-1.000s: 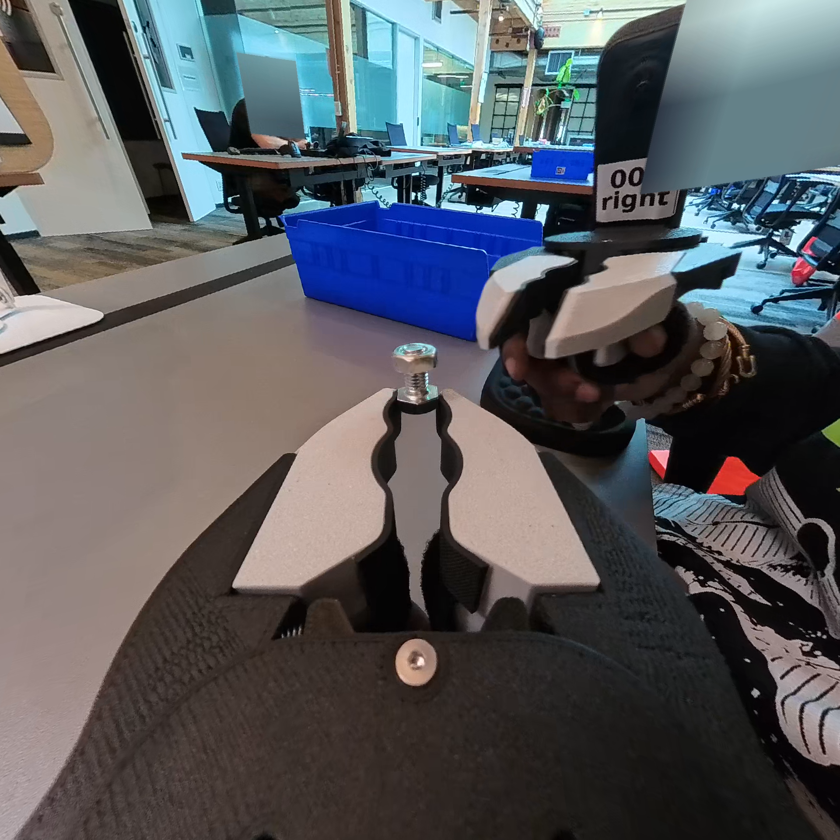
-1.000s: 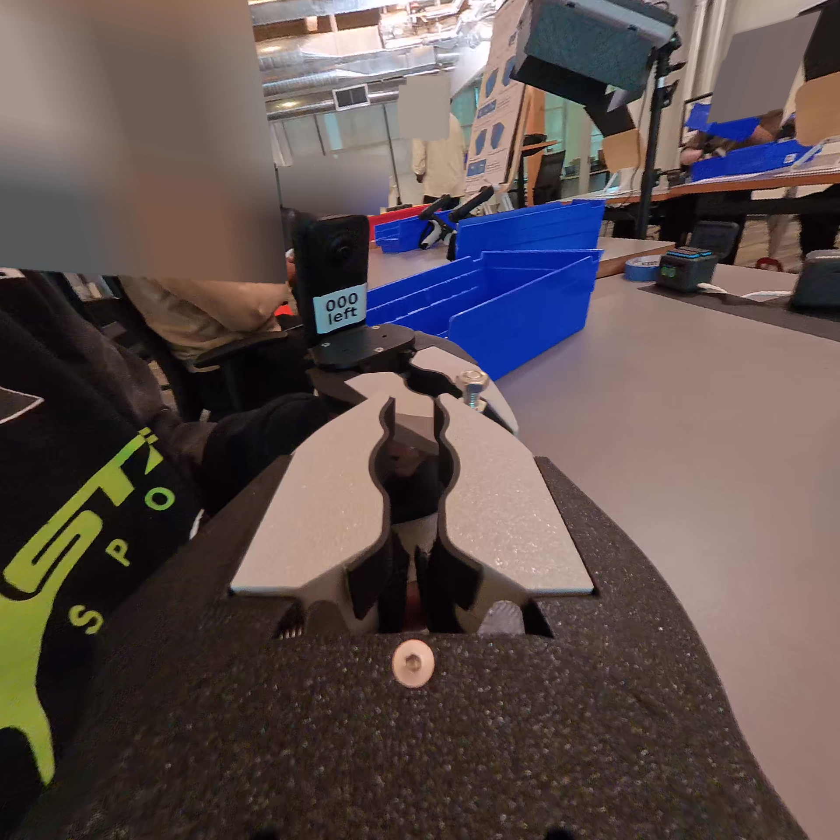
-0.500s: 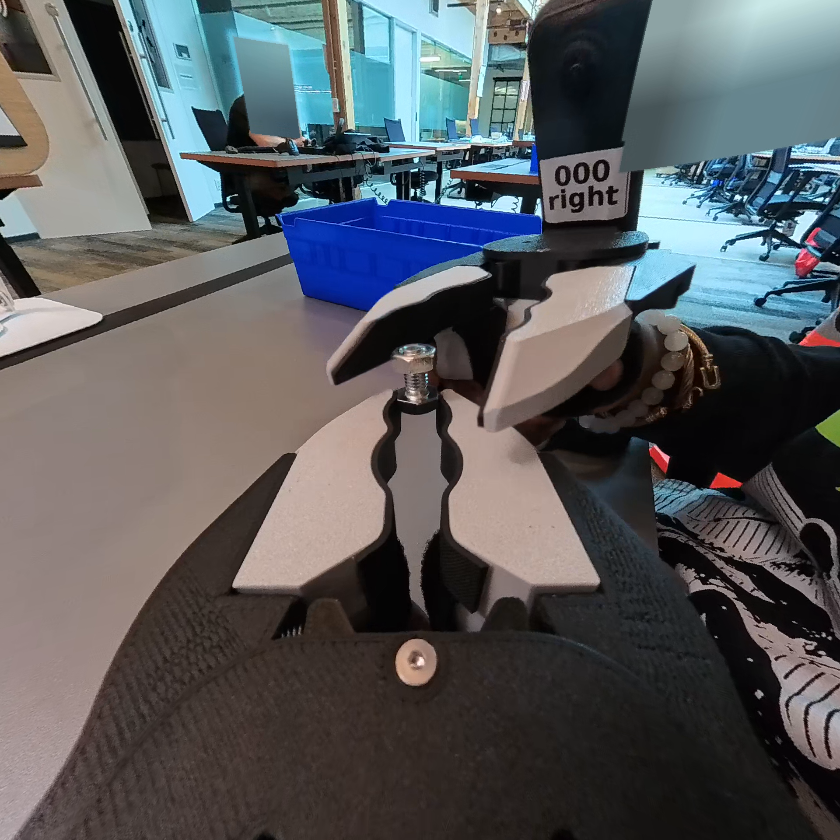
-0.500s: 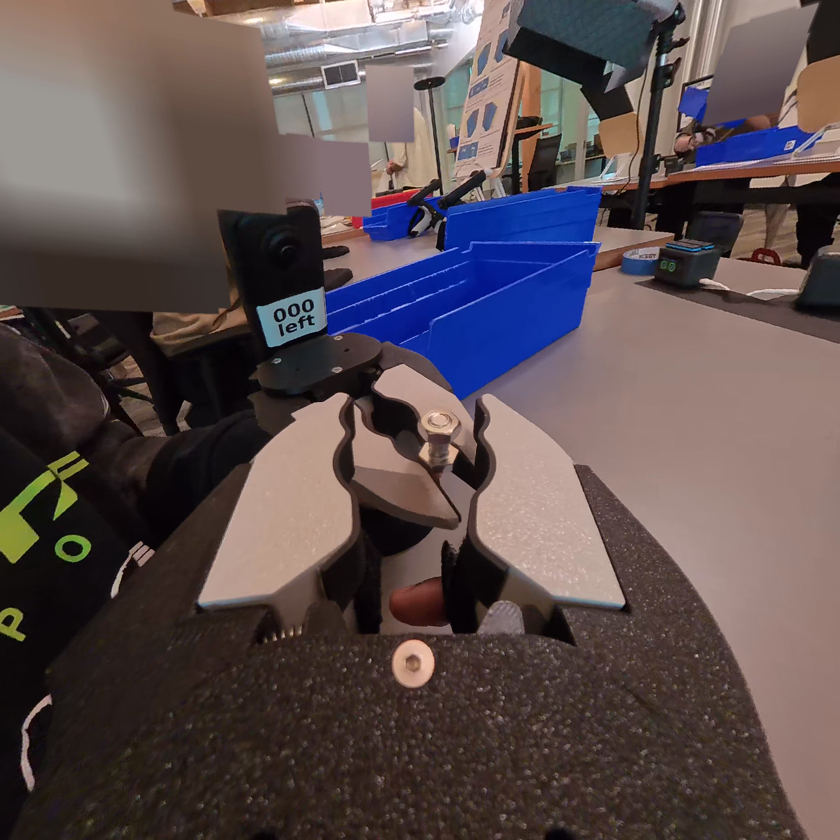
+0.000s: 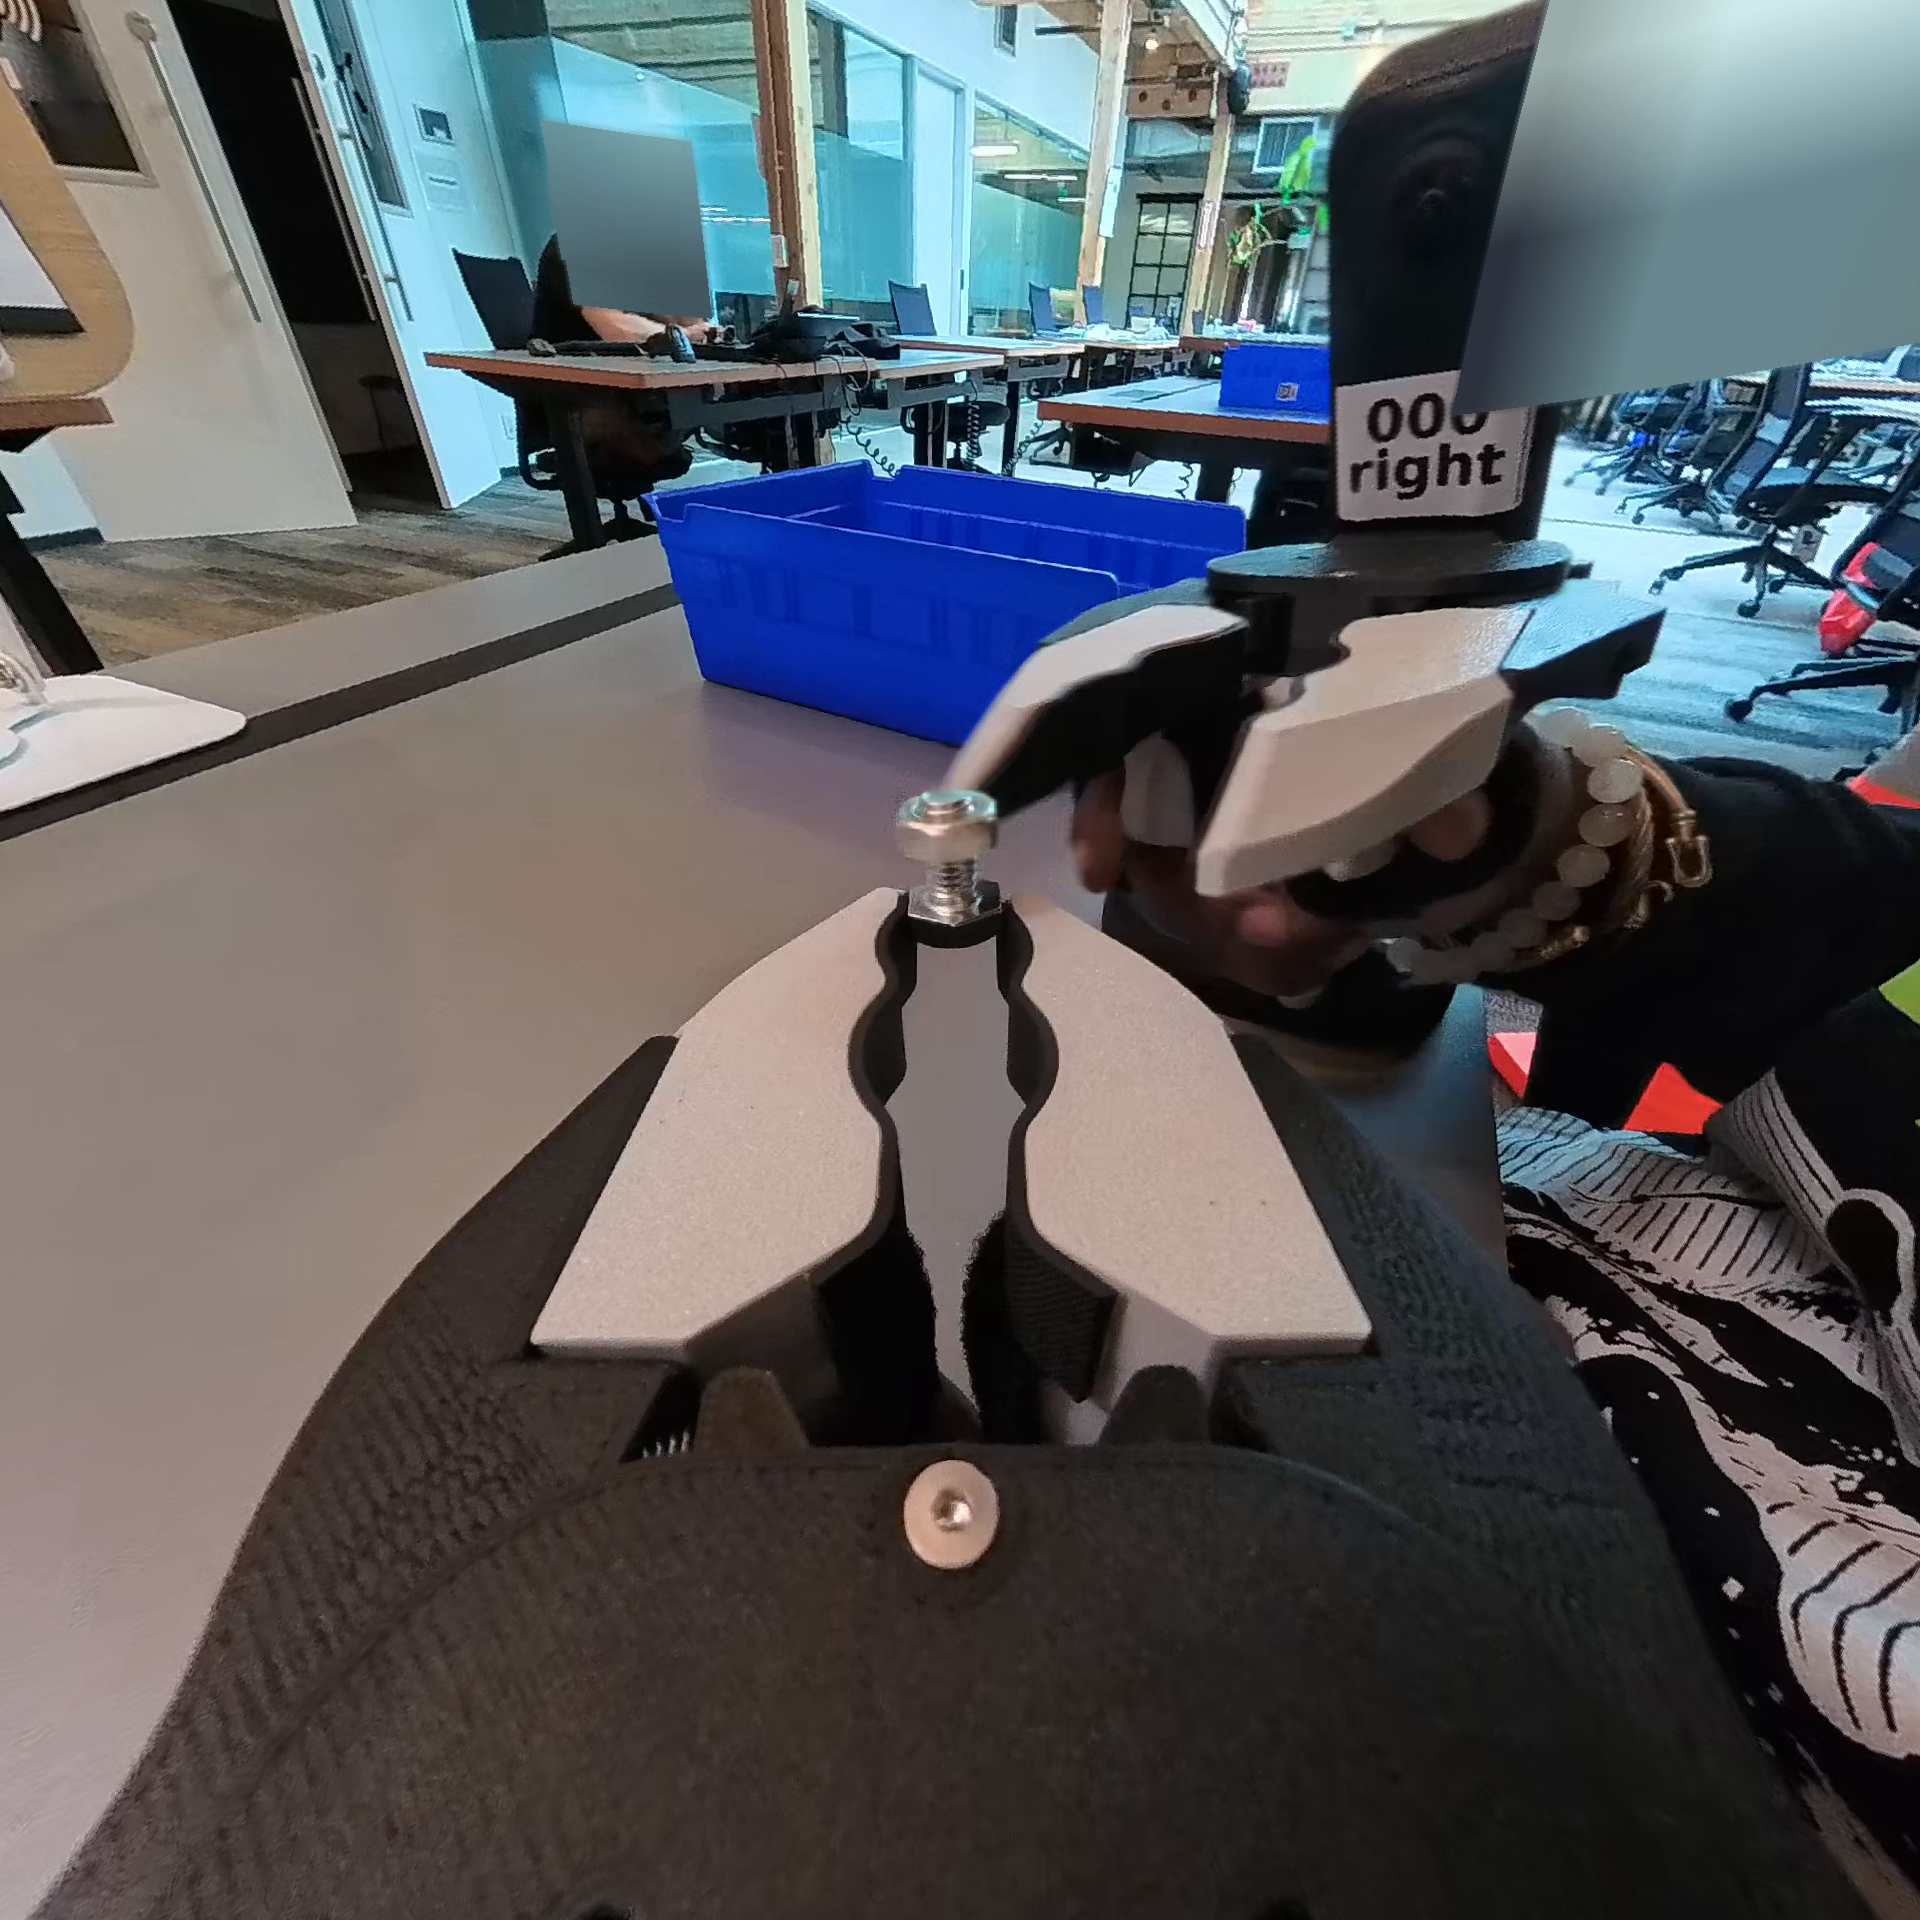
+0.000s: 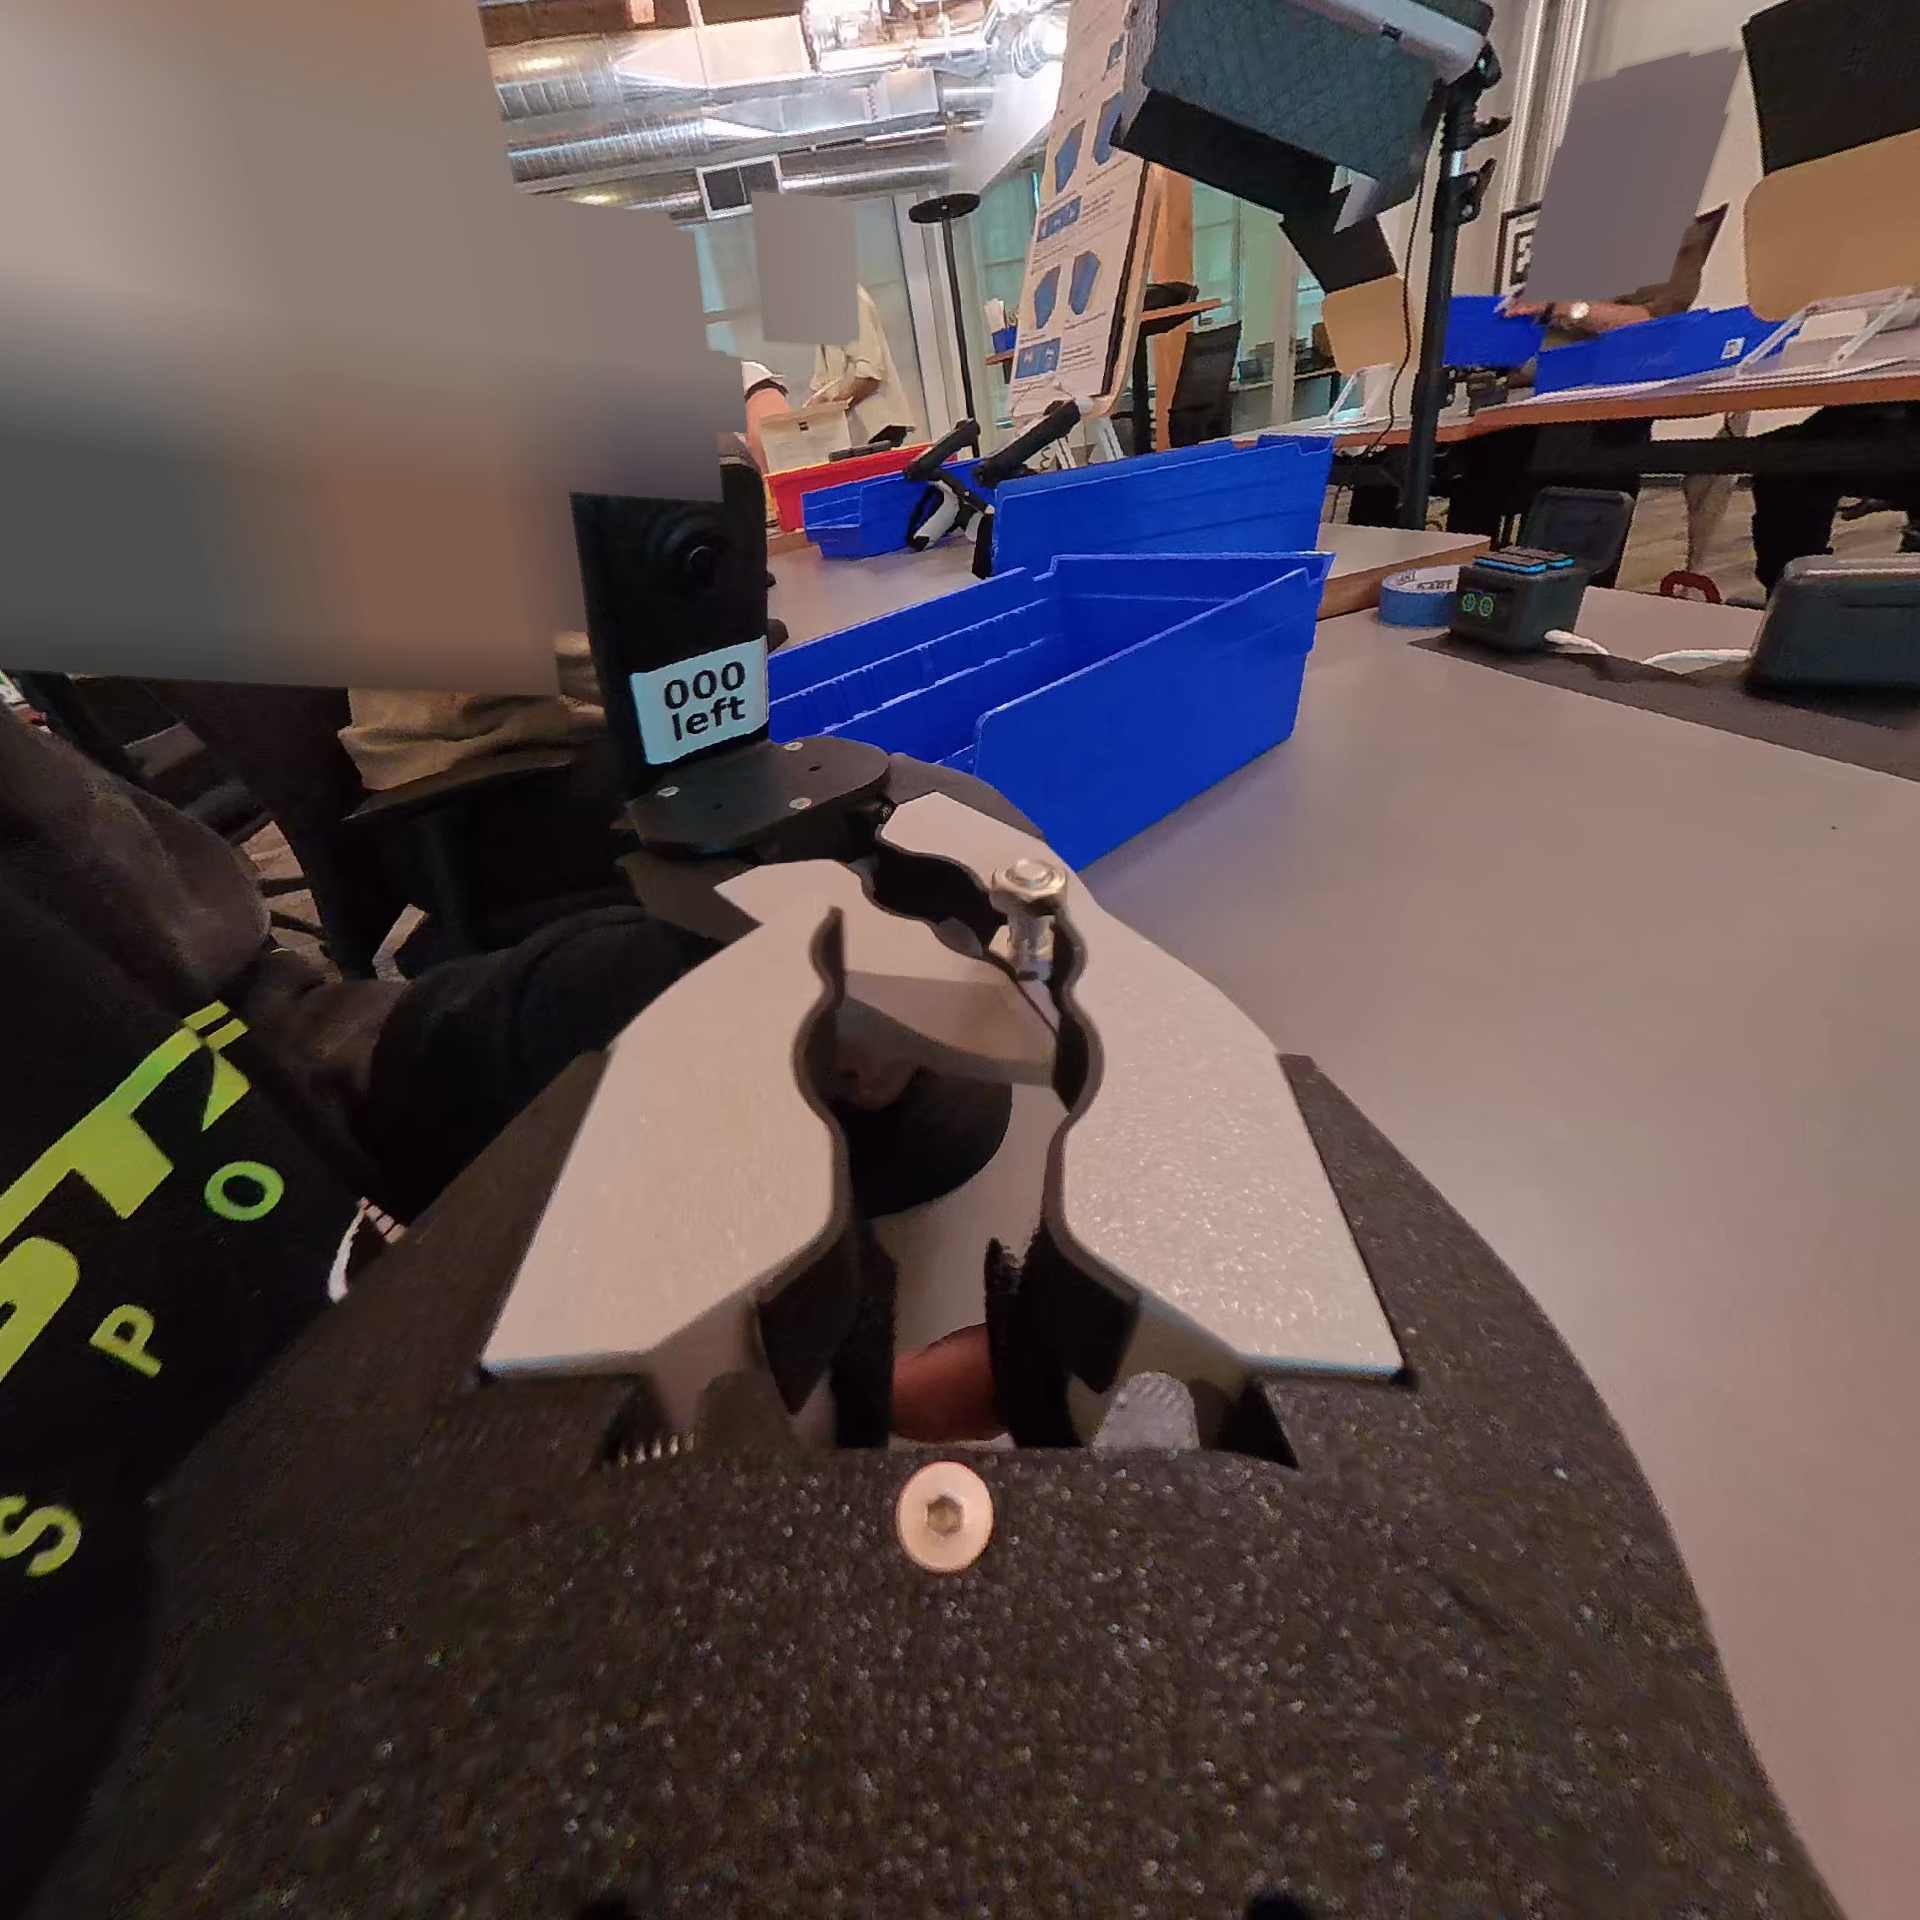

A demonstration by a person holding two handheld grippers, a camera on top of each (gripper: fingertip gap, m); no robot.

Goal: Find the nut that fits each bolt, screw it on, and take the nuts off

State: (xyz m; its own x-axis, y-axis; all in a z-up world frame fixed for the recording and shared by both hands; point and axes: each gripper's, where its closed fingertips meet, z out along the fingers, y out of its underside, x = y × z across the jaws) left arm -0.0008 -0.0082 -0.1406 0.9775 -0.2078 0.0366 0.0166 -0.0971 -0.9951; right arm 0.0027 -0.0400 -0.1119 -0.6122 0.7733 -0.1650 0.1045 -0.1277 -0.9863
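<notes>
Bolt [image 5: 948, 871] head sits hidden between left gripper [image 5: 951, 925] fingertips.

Left hand-held gripper [image 5: 951, 920] clamps bolt [image 5: 948, 883], apparently upright.

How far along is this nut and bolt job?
A nut already sits at the top of the bolt, which the left gripper clamps upright by its head. The right gripper is beside the nut, jaws apart. Turning it remains.

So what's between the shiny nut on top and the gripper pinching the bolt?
Only bare bolt thread, in the left wrist view: the nut sits above, and the left gripper pinches the bolt's head.
</notes>
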